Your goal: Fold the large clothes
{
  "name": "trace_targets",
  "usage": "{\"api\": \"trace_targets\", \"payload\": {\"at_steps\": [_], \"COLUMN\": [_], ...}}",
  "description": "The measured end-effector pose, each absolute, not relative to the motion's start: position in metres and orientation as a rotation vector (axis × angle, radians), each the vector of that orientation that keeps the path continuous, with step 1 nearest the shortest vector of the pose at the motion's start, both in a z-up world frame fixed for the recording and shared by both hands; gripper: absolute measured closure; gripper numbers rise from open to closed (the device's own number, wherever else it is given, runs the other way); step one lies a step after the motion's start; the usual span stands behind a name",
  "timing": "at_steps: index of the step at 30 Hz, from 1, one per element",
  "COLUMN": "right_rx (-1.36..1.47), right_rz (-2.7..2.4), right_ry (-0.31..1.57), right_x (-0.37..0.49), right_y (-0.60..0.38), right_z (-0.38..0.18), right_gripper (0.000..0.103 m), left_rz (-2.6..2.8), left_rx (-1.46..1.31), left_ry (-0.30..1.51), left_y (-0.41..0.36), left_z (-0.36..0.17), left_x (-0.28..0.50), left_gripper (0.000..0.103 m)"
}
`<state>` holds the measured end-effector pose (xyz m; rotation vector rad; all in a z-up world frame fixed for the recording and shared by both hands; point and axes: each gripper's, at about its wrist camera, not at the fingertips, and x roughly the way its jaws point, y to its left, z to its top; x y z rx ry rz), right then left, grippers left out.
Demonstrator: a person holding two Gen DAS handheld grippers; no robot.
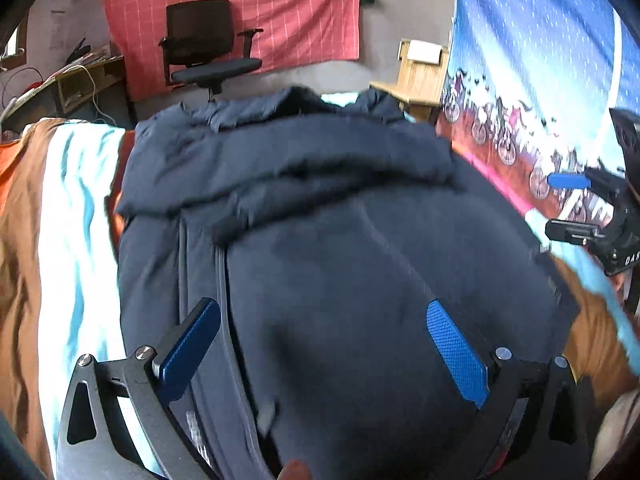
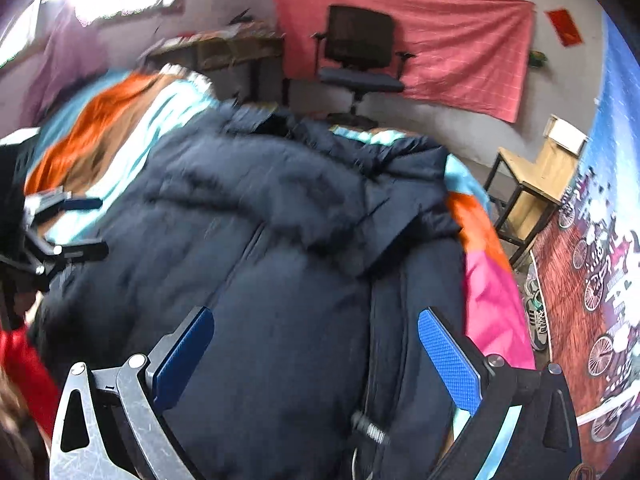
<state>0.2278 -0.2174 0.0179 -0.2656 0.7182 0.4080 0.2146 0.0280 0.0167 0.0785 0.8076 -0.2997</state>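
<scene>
Navy padded jacket (image 1: 320, 208) lying folded on a striped bedspread (image 1: 76, 208). Left gripper (image 1: 324, 344) and right gripper (image 2: 316, 352) hover above it, jaws spread, empty. Lettering "DAS" on the right gripper's body, cut off; motion blur possibly hides other labels.

Dark navy padded jacket (image 1: 320, 208) lying folded, bunched, on striped bedspread.

Left tool (image 1: 322, 344): 2 blue textured pads, grey screwed arms; red sleeve (image 2: 24, 368).
</scene>
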Motion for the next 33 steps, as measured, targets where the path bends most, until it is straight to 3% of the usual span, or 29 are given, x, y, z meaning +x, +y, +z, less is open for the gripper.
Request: {"api": "trace_targets", "payload": {"at_steps": [13,33], "right_rx": [-0.353,-0.743], "right_rz": [0.549,0.615], "right_ry": [0.823,0.857], "right_x": [0.172,0.12], "right_y": [-0.213,-0.222], "right_z": [-0.033,-0.108], "right_gripper": [0.0,0.0], "left_rz": [-0.371,-0.368], "left_rx": [0.213,0.504], "left_ry": [0.871,0.936], "left_y": [0.017,0.018], "left_z": [-0.007,-0.052], "left_x": [0.152,0.076], "left_gripper": [0.002,0.002]}}
